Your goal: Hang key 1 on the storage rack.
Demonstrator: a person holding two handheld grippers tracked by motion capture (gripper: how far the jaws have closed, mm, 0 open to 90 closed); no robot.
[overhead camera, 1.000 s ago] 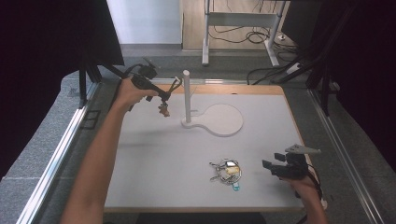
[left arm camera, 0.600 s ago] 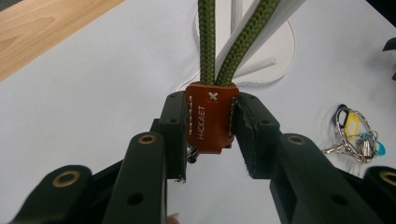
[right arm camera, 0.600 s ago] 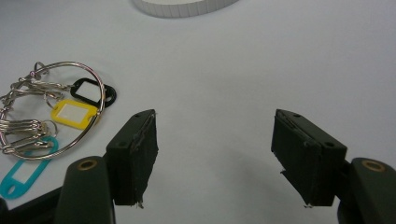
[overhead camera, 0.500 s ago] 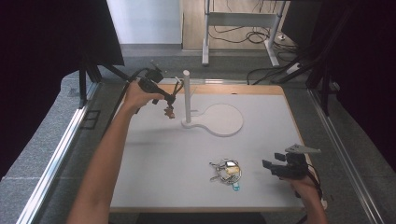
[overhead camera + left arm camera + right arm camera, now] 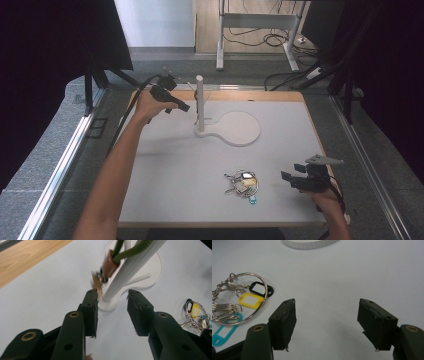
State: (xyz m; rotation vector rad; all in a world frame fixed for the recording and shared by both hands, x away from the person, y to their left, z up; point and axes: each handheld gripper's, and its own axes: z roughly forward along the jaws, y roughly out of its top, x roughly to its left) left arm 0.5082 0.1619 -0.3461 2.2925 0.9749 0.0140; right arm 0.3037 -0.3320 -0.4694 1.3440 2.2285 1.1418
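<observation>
Release is the step in hand: left gripper (image 5: 112,312), jaws just parted off the lanyard (image 5: 130,248) hung on the post (image 5: 125,272), should back away next.

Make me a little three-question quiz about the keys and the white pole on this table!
1. True or false: the left gripper has its jaws clamped on the white pole.
2. What colour is the cord hanging on the pole: A red, B green, C blue?
3. Which gripper is nearer the key bunch lying on the table?

Key:
1. False; its jaws have just been opening, with nothing between the pads.
2. B.
3. The right gripper, open beside it.
</observation>
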